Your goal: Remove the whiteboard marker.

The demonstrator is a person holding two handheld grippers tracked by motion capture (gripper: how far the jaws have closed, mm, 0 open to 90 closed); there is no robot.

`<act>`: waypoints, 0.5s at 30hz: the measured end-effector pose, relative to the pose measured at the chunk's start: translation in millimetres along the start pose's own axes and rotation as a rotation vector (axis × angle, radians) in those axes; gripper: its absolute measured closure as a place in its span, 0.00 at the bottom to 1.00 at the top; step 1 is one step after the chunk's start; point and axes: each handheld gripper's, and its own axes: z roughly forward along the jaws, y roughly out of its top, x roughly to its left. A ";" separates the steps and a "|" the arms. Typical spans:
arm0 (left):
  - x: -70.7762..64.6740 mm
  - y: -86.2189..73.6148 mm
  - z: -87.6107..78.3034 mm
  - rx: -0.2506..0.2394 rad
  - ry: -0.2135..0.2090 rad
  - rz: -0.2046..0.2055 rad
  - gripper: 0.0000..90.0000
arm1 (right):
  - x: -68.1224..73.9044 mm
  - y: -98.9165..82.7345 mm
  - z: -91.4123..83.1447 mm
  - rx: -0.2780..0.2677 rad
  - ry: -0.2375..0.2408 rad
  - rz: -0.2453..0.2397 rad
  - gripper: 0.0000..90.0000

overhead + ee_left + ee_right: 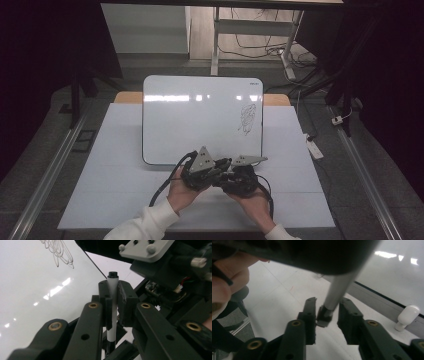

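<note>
A white marker (113,287) with a black end stands upright between the jaws of my left gripper (113,293), which is shut on its barrel. The marker's grey shaft (337,292) slants down to a dark tip (324,313) in the gap of my right gripper (327,306), whose jaws stand open on either side of it. In the high view both grippers, left (200,172) and right (242,177), meet close together just in front of the whiteboard (200,115). A dark scribble (247,119) marks the board's right side.
The board lies on a white table sheet (120,165), with bare sheet to the left and right. A small white rounded piece (408,315) sits at the board's edge. Desk legs and cables (270,47) lie on the floor beyond.
</note>
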 end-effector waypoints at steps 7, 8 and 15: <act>-1.6 -0.7 1.4 0.005 0.005 0.003 0.90 | -0.4 -0.8 1.6 0.019 -0.020 0.010 0.84; -1.3 -1.0 1.7 0.004 0.002 -0.001 0.90 | -0.7 -0.8 1.3 0.023 -0.025 0.011 0.84; 2.6 -0.9 -2.8 -0.011 -0.017 -0.030 0.71 | -2.4 -1.3 -3.0 0.003 -0.030 -0.007 0.86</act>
